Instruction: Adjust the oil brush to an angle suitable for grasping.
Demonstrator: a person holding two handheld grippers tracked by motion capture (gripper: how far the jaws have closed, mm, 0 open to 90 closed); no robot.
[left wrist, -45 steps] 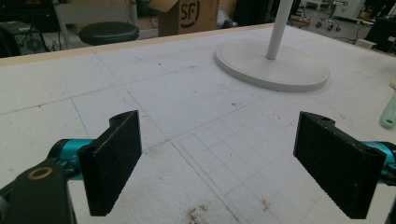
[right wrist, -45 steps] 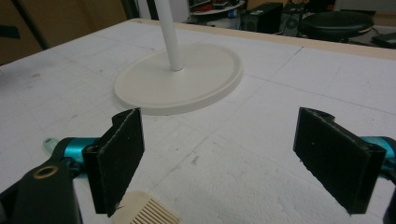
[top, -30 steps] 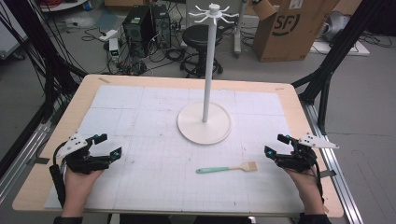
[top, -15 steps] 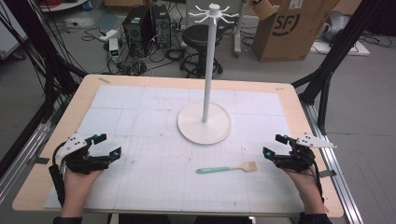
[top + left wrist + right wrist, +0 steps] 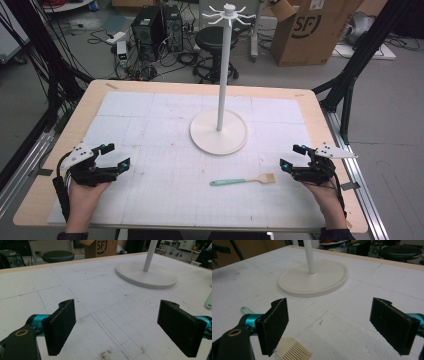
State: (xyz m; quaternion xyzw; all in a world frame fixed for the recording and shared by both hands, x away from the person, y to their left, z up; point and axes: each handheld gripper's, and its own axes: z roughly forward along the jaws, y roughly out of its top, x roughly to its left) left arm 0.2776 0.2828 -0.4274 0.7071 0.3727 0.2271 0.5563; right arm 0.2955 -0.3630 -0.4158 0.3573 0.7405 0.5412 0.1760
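The right gripper point(image 5: 295, 157) is held with its jaws spread wide and nothing between them, low over the white foam sheet point(image 5: 150, 125), right of the brush point(image 5: 243, 179). In the right gripper view the cream bristle head of the brush point(image 5: 293, 351) is seen just beside the near jaw, apparently not touching it, though the contact line is partly hidden. The mint-green handle end point(image 5: 245, 310) is seen beyond that jaw. The left gripper point(image 5: 114, 157) is likewise released, its jaws wide apart, well left of the brush, with bare sheet between its black ribbed pads point(image 5: 61, 327).

Open room is left all round the brush: bare sheet lies between it and the round base of the stand point(image 5: 218, 131) behind it, and more bare sheet between it and the front edge of the table point(image 5: 45, 200). Both hands are kept close to that front edge, each near a side border of pale wood.

Compared with a second ago, the right gripper has been shifted very slightly; the left gripper, the brush and the stand are found unmoved.

The sheet is matt, gridded with fine lines and scuffed with small brown marks. The stand is smooth and white, a thin pole on a flat disc, crowned with radiating hooks point(image 5: 228, 11).
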